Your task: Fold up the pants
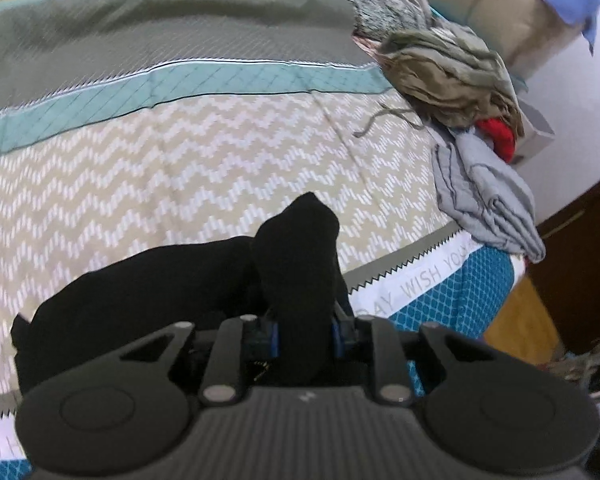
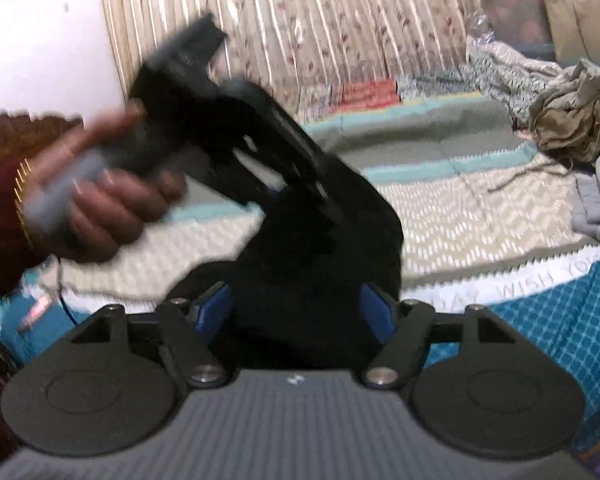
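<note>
The black pants (image 1: 140, 304) lie bunched at the near edge of the bed's patterned quilt (image 1: 180, 160). My left gripper (image 1: 304, 336) is shut on a raised fold of them, and the cloth stands up between its blue pads. In the right wrist view a person's hand (image 2: 108, 204) holds that left gripper (image 2: 300, 200), blurred and pointing down into the black pants (image 2: 320, 280), which hang from it. My right gripper (image 2: 296, 306) stands open wide. The black cloth sits between its blue pads (image 2: 216, 304), which do not squeeze it.
A pile of clothes lies at the bed's right edge: an olive garment (image 1: 448, 76), a red piece (image 1: 500, 136) and a grey garment (image 1: 488, 196). A floral curtain (image 2: 300, 20) hangs behind the bed. A tan bag (image 1: 496, 16) stands at the far right.
</note>
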